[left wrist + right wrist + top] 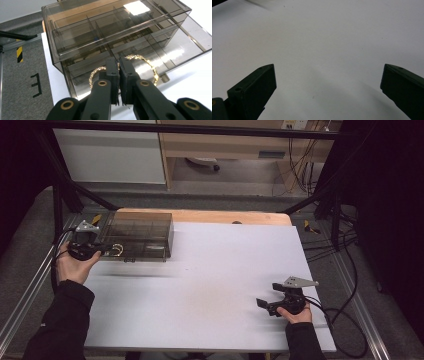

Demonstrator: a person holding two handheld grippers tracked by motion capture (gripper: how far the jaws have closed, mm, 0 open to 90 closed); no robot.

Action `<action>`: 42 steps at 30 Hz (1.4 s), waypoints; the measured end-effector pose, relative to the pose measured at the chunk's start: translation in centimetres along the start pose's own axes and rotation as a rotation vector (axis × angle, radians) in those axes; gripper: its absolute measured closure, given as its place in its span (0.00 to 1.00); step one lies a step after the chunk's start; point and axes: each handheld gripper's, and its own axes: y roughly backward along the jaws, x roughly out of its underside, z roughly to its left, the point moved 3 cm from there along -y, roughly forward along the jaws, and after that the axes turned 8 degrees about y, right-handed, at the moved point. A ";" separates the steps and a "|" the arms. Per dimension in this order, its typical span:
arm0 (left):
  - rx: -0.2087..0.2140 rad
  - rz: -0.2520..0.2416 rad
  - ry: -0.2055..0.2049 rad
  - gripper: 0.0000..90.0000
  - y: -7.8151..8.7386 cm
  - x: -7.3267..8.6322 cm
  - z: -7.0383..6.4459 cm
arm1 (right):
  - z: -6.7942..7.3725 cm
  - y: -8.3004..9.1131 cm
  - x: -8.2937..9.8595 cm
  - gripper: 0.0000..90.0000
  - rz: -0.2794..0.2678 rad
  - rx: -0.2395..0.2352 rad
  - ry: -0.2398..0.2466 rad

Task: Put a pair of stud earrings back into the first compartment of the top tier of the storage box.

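The left tongs (118, 68) are clamped on a thin gold glittering ring-shaped bangle (147, 63), just in front of a smoke-tinted transparent plastic organiser box with inner dividers (105, 27). The bangle sits at the box's lower open tray. The box stands at the far left of the white counter (215, 270). The right tongs (264, 305) hold wide apart, gripping nothing, low over bare counter at the near right.
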 end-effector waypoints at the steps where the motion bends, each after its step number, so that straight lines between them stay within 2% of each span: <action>1: -0.004 0.000 0.001 0.96 -0.1 0.0 0.1 | 0.0 0.0 0.0 0.01 0.000 0.000 0.001; 13: -0.037 0.002 0.031 0.96 -1.3 0.0 1.5 | 0.0 0.0 0.0 0.01 0.003 0.000 0.001; 21: -0.054 0.009 0.035 0.96 -1.7 0.3 2.2 | 0.0 0.0 0.0 0.01 0.000 0.000 0.001; 31: -0.057 0.014 0.045 0.96 -2.3 0.9 2.7 | 0.0 0.0 0.0 0.01 0.000 0.000 0.004; 42: -0.057 0.021 0.036 0.96 -2.8 1.5 2.9 | 0.0 0.0 0.0 0.01 0.001 0.001 0.001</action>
